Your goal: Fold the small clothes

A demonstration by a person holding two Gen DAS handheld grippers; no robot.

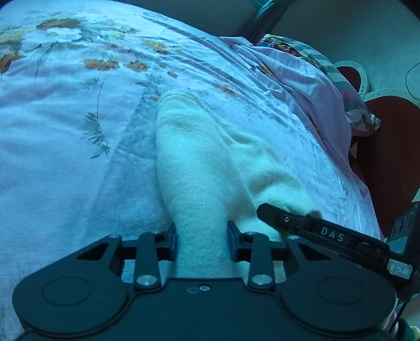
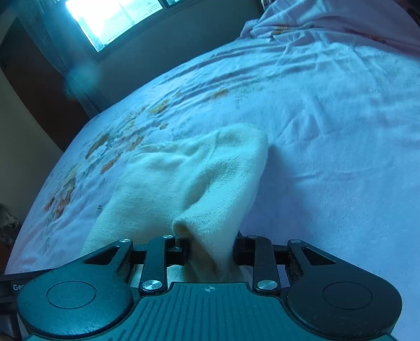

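One cream knitted sock (image 1: 199, 162) lies stretched on the bed's pale floral sheet (image 1: 65, 136). Two grippers hold it: the left gripper (image 1: 202, 242) jaws pinch one end, the right gripper (image 2: 210, 249) jaws pinch the other.

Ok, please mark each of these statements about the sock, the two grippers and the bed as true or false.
1. The left gripper is shut on the cream sock. True.
2. The right gripper is open and holds nothing. False: it is shut on the same sock.
3. The sock lies on a bare wooden table. False: its far end rests on a floral bedsheet.
4. A bright window shows in the right wrist view. True.
5. The sock is black. False: it is cream.
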